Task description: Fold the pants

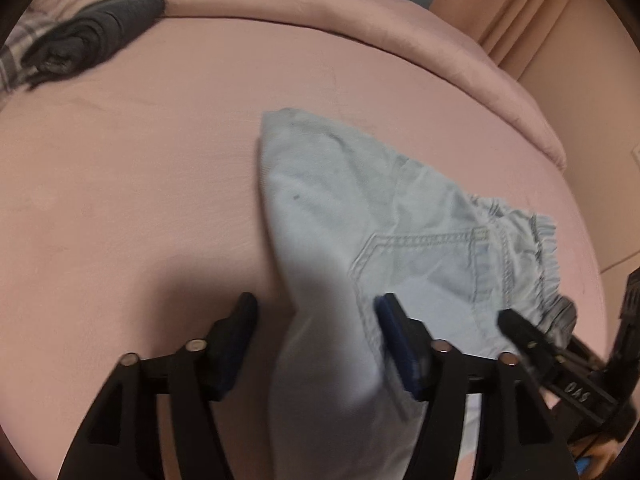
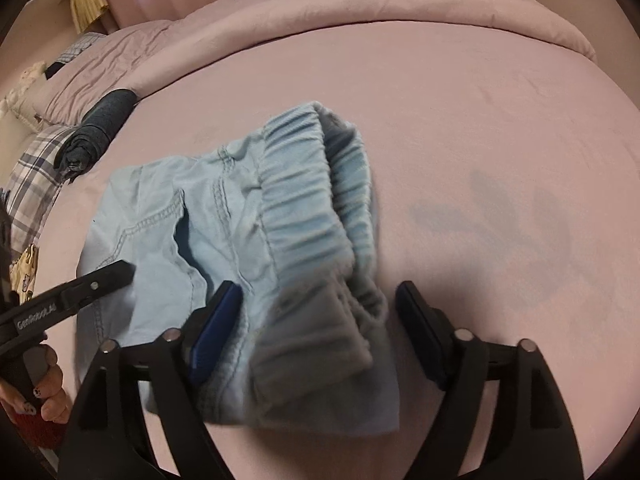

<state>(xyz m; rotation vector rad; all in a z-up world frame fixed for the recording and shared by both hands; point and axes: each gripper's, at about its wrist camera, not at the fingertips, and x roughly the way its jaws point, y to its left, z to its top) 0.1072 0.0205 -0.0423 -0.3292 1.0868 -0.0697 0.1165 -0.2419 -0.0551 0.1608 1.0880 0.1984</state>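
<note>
- The light blue pants lie on the pink bed, already doubled into a short bundle — the back pocket faces up and the gathered elastic waistband sits at one end.
- The bundle rests toward the near edge of the bed, well apart from the rolled dark garment and the plaid cloth at the far left edge.
- The left gripper is spread wide, its two fingers either side of the folded leg end; the fabric runs between them, but the pads are not pressed on it, so it holds nothing.
- The right gripper is just as wide open and straddles the waistband end; the cloth passes loosely between the fingers, with no grasp that I can see.
- In the right wrist view the person's hand with painted nails shows on the handle of the other tool.
- Judged from how things lie, the step in hand is the last tidy-up of the fold, or a re-grip for one more fold — I cannot tell which.
- A further fold would call for both tools to pinch one end and carry it over the other, edges aligned.
- The loose waistband could bunch or spring open.
</note>
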